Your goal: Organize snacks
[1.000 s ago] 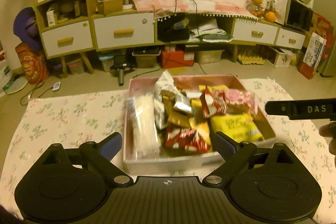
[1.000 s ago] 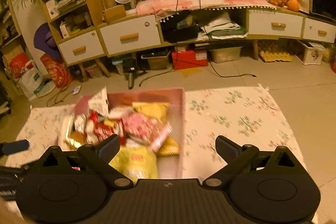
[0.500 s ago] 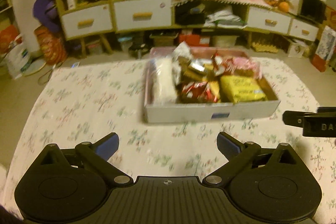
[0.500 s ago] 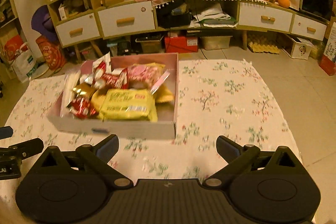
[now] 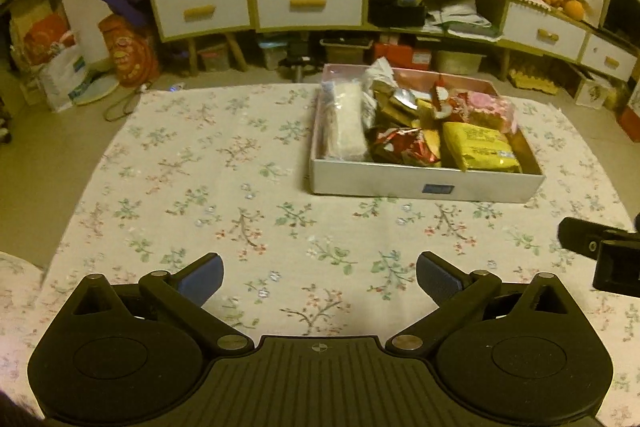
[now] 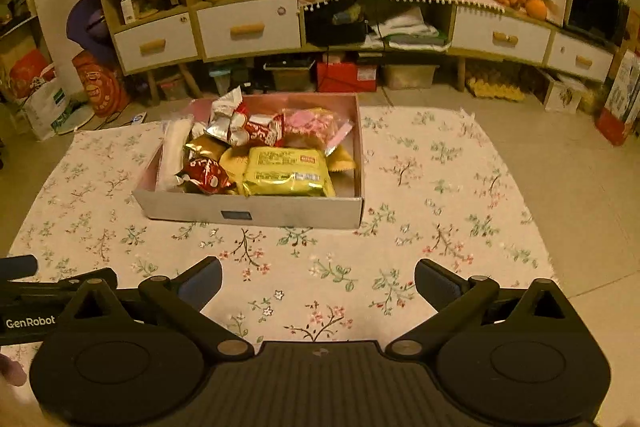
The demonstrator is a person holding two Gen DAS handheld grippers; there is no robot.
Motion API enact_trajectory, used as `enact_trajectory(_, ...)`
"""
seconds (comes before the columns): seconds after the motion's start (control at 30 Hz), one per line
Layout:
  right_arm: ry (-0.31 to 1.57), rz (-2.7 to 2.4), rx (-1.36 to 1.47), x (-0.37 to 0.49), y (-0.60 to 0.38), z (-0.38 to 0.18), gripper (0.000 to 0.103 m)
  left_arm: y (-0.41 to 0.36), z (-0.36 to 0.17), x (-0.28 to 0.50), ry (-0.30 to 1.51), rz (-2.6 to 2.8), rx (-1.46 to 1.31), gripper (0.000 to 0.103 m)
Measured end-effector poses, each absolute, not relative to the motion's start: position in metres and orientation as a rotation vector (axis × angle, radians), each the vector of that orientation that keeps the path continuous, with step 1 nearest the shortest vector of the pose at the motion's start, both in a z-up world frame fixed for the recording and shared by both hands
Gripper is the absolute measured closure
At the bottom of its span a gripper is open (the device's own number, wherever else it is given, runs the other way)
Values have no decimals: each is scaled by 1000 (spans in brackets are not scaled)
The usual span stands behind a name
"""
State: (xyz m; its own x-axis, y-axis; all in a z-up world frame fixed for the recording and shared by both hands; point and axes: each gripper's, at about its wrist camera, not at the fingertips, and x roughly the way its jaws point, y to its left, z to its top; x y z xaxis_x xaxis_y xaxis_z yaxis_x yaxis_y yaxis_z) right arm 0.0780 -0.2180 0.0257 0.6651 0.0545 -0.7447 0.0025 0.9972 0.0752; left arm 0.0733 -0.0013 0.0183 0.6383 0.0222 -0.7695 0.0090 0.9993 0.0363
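Both claws have pulled back from the box [image 6: 256, 213] since a second ago: then the left claw hung right over the snacks, now bare floral cloth [image 5: 200, 195] lies between each claw and the box's near wall. I see the left claw [image 5: 319, 277] spread wide with nothing between its blue pads [image 5: 200, 277]; its jaws have just been opening. My right claw [image 6: 318, 281] is likewise spread and empty, its jaws also just opening, over the cloth in front of the box.

In the right view the box sits on the cloth ahead and a little left of centre; in the left view it lies ahead and to the right. It is packed with snacks. A yellow pack [image 6: 286, 171] lies near the front wall toward the right side, a red wrapper [image 6: 206, 177] just left of it, and a long pale pack [image 6: 174, 153] runs along the left wall. A pink pack [image 6: 312, 125] rests toward the back right, with red-and-silver wrappers [image 6: 240, 125] beside it at the back.

The right claw's black body shows at the right edge of the left view, and the left one's at the left edge of the right view.

Behind the cloth stands a low cabinet [image 6: 248, 27] with white drawers.
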Motion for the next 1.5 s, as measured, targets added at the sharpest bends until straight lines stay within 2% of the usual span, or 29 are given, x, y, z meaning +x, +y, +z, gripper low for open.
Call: enact_trajectory(1.5,833,1,-22,75,-200,25,26,-4,26,68,877,24,35,0)
